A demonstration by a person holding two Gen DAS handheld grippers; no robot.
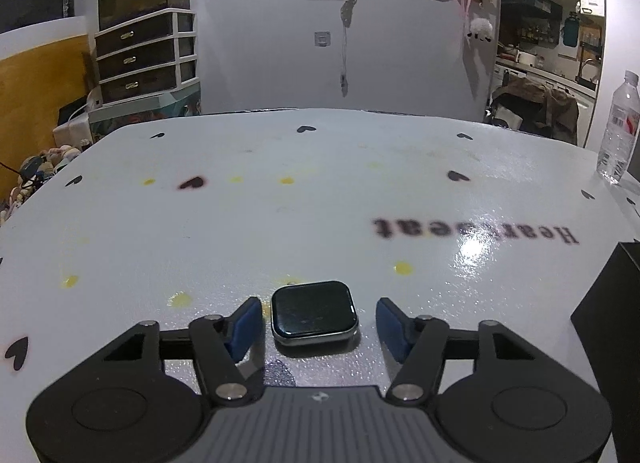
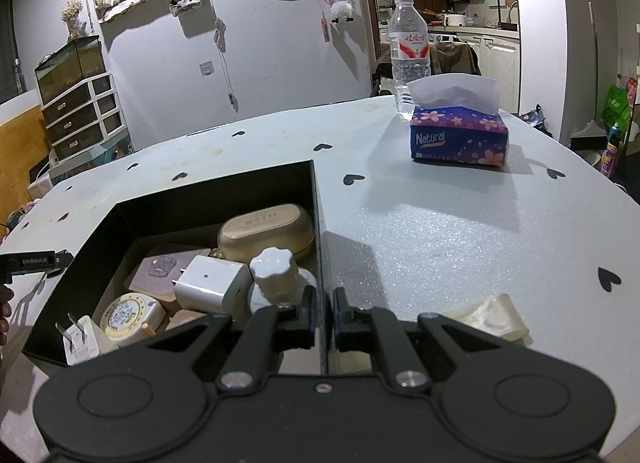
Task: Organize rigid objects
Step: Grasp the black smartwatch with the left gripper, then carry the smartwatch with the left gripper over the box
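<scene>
A strapless smartwatch body (image 1: 314, 313) with a dark screen lies flat on the white heart-print table (image 1: 280, 223). My left gripper (image 1: 318, 305) straddles it, and a gap shows between each blue pad and the watch's sides, so the gripper is open. The black box (image 2: 200, 199) holds a beige earbud case (image 2: 266, 231), a white charger (image 2: 212, 287), a white lidded jar (image 2: 276, 267), a round tape measure (image 2: 126, 317) and a plug (image 2: 80, 339). My right gripper (image 2: 323, 303) is shut on the box's right wall. A corner of the box (image 1: 612, 323) shows to the right of the watch.
A water bottle (image 2: 408, 51) and a flowered tissue pack (image 2: 460, 135) stand at the table's far right. A crumpled clear plastic piece (image 2: 488, 315) lies to the right of my right gripper. Drawers and a glass tank (image 1: 144, 47) stand beyond the table's far left edge.
</scene>
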